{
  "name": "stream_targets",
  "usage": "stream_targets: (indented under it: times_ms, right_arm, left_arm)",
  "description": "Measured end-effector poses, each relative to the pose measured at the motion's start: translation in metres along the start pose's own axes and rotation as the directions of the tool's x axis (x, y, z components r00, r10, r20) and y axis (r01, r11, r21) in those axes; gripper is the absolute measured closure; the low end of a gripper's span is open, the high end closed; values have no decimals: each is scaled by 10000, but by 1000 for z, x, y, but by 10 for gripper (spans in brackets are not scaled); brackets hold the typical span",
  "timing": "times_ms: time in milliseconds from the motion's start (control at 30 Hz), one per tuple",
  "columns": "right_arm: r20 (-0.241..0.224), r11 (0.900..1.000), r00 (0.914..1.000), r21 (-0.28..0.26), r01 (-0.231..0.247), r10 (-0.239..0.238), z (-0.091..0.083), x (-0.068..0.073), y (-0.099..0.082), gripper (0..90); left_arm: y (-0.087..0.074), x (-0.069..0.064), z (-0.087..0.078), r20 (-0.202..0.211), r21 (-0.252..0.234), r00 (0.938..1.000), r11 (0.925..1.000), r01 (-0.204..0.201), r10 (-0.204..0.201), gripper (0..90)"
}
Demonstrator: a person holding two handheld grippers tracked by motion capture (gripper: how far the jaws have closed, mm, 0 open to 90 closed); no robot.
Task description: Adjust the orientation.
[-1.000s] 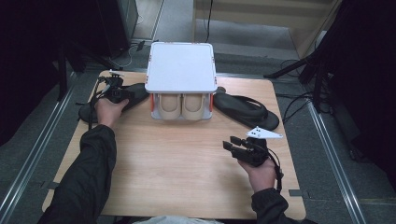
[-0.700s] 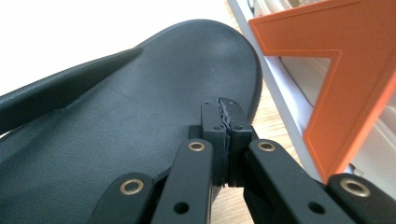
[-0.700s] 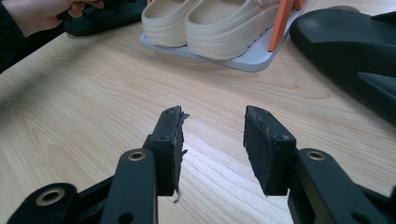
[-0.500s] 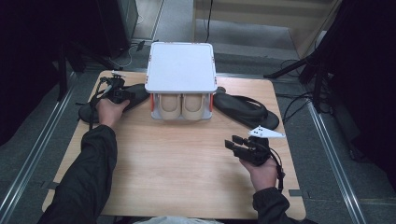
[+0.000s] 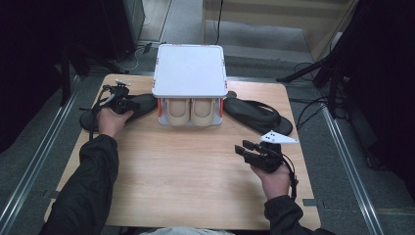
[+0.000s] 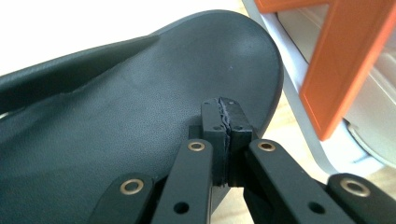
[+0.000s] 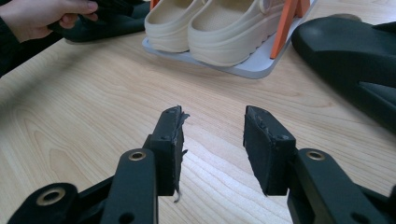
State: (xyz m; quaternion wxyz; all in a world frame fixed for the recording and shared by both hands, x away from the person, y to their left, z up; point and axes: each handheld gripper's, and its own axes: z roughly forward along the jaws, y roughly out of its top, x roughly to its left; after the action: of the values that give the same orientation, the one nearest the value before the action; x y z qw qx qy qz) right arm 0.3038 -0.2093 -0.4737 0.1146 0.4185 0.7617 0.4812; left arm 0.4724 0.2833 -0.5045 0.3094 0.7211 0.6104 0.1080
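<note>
Both arms wear dark long sleeves reaching the wrists. Each hand-held gripper is black: the left hand-held gripper (image 6: pixel 227 135) and right hand-held gripper (image 7: pixel 212 149) have flat linkage bars with brass-ringed pivots and small screws, worn rubber pads, a trailing black cable; a grey three-cornered plate (image 5: pixel 279 138) tops the right one.

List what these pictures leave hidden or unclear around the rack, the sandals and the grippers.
- Beige shoes: in the high view the rack's white top shelf covers their rear parts.
- Left gripper: the jaws are shut, but whether they pinch the left black sandal cannot be told; the sandal's strap end is cut off by the left gripper view's edge.
- Right black sandal: cut off by the right gripper view's edge.
</note>
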Motion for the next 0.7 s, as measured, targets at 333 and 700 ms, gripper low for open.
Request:
stream_targets:
  times_ms: [333, 700]
  right_arm:
    - [-221, 10000, 9997, 5, -96, 96, 7, -2, 4, 587]
    - [-289, 9998, 9995, -129, -136, 132, 9, -3, 8, 588]
  left_arm:
    - [-20, -1, -15, 250, 294, 9996, 9995, -145, 138, 899]
    - [-48, -5, -33, 619, 328, 9979, 9993, -184, 163, 898]
